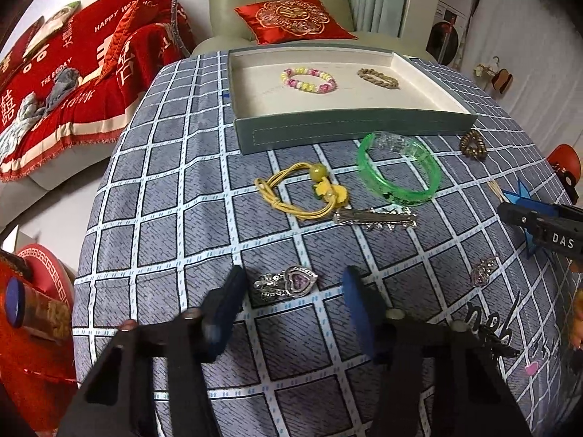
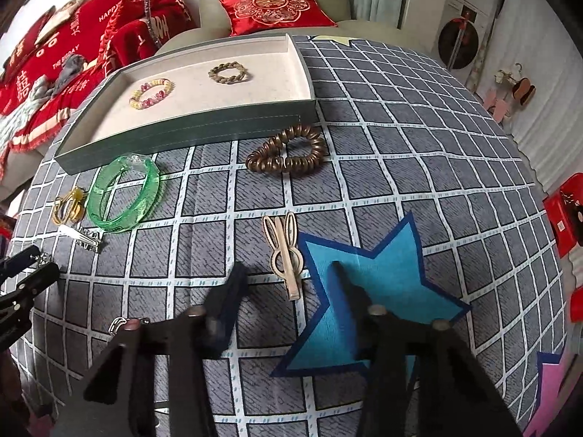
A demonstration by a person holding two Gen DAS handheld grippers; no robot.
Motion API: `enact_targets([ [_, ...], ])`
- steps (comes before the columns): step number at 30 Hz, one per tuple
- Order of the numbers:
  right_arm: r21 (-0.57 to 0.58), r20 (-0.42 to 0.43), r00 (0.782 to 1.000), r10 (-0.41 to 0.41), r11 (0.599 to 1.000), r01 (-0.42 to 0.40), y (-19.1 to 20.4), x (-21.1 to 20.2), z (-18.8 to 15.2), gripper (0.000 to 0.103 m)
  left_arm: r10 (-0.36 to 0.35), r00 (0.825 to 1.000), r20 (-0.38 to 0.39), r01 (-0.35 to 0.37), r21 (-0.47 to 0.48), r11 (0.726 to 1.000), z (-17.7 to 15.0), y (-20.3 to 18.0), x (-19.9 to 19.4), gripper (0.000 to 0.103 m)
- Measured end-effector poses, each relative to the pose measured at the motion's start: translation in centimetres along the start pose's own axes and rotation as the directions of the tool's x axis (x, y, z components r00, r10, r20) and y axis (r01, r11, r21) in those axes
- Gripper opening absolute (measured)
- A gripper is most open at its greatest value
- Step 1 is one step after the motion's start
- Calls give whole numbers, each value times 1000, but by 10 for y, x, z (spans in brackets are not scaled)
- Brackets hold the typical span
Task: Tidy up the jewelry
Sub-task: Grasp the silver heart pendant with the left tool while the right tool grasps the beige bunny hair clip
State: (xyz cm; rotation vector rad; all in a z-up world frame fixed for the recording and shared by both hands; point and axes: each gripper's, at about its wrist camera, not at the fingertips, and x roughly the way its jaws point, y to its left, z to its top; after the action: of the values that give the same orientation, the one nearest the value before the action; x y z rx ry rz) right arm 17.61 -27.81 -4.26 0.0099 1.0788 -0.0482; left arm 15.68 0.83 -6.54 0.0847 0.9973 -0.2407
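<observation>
My left gripper (image 1: 293,284) stands open low over the checked cloth. A silver brooch with a purple heart (image 1: 288,284) lies between its blue pads, which do not touch it. My right gripper (image 2: 288,276) is also open. A cream rabbit-shaped hair clip (image 2: 286,255) lies between its fingers, untouched. Further back stands the grey tray (image 1: 328,131), holding a pink and yellow bead bracelet (image 1: 309,79) and a braided brown bracelet (image 1: 378,78).
Loose on the cloth lie a green bangle (image 1: 400,196), a yellow hair tie (image 1: 302,193), a silver hair clip (image 1: 375,216), a brown spiral hair tie (image 2: 288,153) and a small crystal piece (image 1: 482,271). A sofa with red cushions stands behind the table.
</observation>
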Motion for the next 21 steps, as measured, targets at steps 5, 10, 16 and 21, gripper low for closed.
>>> enact_targets([
  [5,17,-5,1000,8,1000,-8,-1,-2,0,11,-13,1000,8,13,-13,1000,0,2,-2,49],
  [10,60,-1,999,34,998,-34,-7,-4,-2,10,-55,998,13,55,-44,998,-1,8,-4,48],
  [16,97,11,997,80,992,-80,-11,-9,-5,10,-68,997,21,70,-58,996,-2,12,-9,48],
  [21,99,28,994,106,989,-108,-9,-18,-5,10,-77,996,45,79,-51,996,0,11,-20,48],
])
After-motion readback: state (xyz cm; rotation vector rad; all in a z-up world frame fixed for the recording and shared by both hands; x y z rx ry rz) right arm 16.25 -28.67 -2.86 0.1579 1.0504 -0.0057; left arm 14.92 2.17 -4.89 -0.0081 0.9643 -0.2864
